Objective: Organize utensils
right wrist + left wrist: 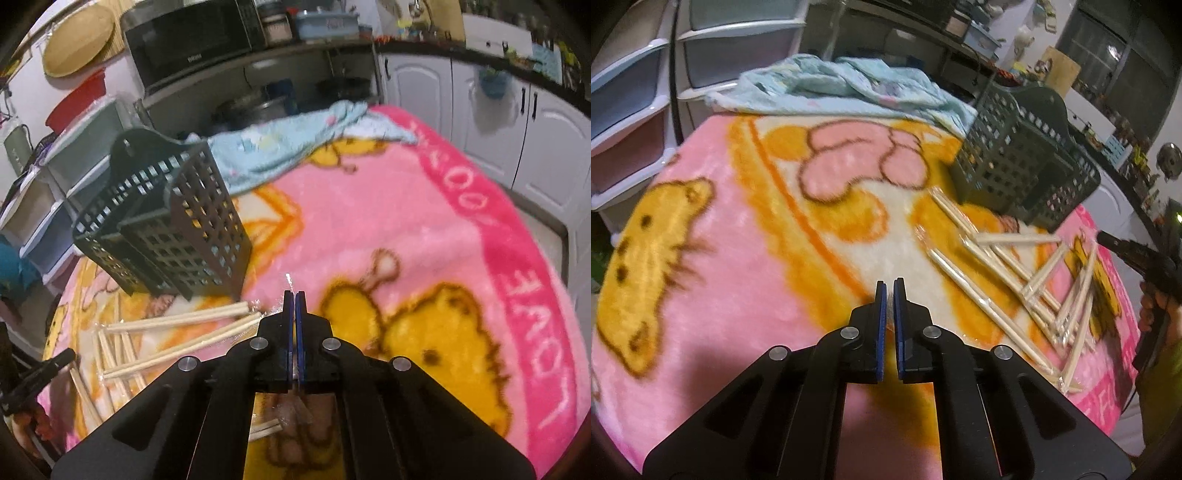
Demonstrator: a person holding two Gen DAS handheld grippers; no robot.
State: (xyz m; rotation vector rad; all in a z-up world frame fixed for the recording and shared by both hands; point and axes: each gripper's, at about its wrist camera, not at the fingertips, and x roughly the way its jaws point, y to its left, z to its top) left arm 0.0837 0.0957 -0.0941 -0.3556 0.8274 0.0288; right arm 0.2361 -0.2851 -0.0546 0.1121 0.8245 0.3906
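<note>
Green basket (166, 229) on the blanket (369, 229), nothing seen inside afaict. Wrapped chopsticks (1015, 280) loose beside it. Left tongs (889, 291) closed, empty. Right tongs (294, 299) pinched on a clear wrapper (288, 279).

left wrist: down-angled, close over blanket (738, 258) | right wrist: same | shared: basket (1027, 162), chopsticks (1015, 280)

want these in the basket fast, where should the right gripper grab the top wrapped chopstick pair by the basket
Grip the chopstick pair near its middle, coming from above with the fingers straddling its width. It lies flat on the blanket, nearly crosswise, its mid-length clear of the others; the left end crosses the pile. The basket stands just behind.
</note>
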